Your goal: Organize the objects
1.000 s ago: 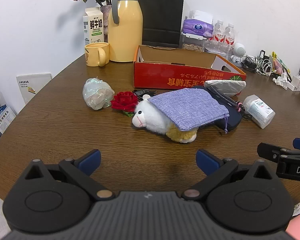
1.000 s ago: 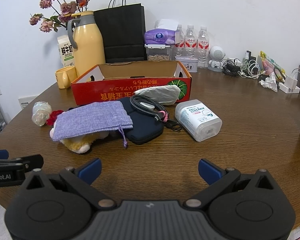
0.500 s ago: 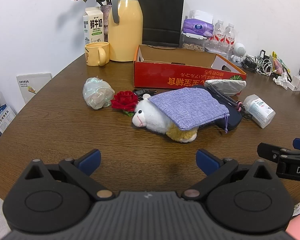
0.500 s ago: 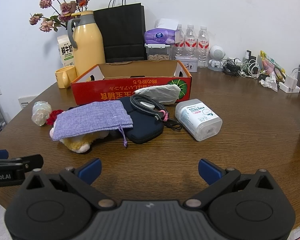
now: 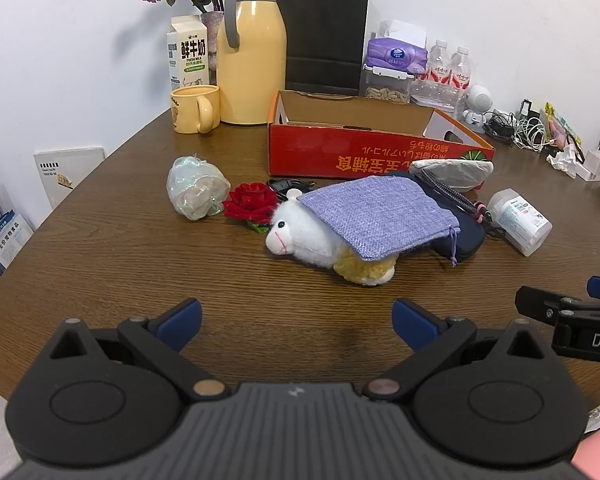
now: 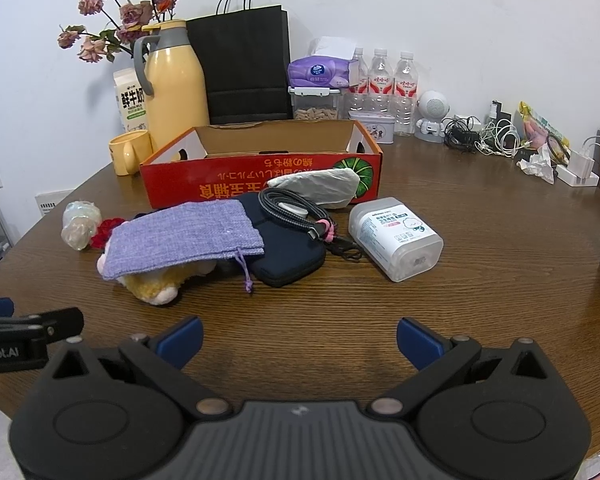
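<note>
Nothing is gathered yet: both the left claw (image 5: 296,316) and right claw (image 6: 298,338) hang spread and empty over the worktop (image 5: 112,248). Ahead of them the lilac drawstring pouch (image 5: 376,212) drapes a plush sheep (image 5: 300,236), before the empty red carton (image 6: 260,184). The next move, I judge, means reaching forward to lift the pouch first.

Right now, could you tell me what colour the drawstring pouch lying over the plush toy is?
Light purple drawstring pouch, clearest in the left wrist view.
</note>
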A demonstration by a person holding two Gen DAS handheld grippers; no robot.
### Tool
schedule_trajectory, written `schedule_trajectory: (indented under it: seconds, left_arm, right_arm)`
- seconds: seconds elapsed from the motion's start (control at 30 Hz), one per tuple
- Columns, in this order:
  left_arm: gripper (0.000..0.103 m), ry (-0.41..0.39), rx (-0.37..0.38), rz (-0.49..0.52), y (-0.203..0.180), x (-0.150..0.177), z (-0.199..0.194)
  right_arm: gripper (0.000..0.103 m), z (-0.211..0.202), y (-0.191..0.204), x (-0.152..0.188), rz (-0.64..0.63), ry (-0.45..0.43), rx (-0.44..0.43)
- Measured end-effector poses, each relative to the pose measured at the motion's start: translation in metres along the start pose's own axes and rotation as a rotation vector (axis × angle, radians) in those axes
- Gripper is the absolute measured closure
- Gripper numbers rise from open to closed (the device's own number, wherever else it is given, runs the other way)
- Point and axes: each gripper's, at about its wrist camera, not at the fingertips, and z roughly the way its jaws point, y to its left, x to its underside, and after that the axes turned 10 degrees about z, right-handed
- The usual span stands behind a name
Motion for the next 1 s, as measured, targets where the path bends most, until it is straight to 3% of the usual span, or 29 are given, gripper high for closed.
schedule_trajectory:
  seconds: [0.4, 0.53, 0.7, 0.83, 1.0]
  left_arm:
    - [0.0, -0.003, -0.008, 0.005, 0.003, -0.006, 0.008]
    - [0.0, -0.03, -0.045, -0.027, 0.021, -0.023, 0.016]
    - [0.0, -0.045, -0.149, -0.059, 0.052, -0.052, 0.035]
    - [0.0, -0.007, -0.215, -0.091, 0.077, -0.07, 0.062]
    - [0.0, 0.063, -0.242, -0.127, 0.102, -0.084, 0.099]
  right_arm:
    - [0.0, 0.011, -0.01, -0.005, 0.011, -0.004, 0.003]
    - [0.0, 0.023, -0.024, -0.019, 0.026, -0.042, 0.046]
    - [0.0, 0.049, -0.047, -0.045, 0.002, -0.056, 0.093]
    - [0.0, 0.074, -0.058, -0.062, -0.069, -0.058, 0.112]
    - [0.003, 0.117, -0.078, -0.08, -0.095, 0.009, 0.13]
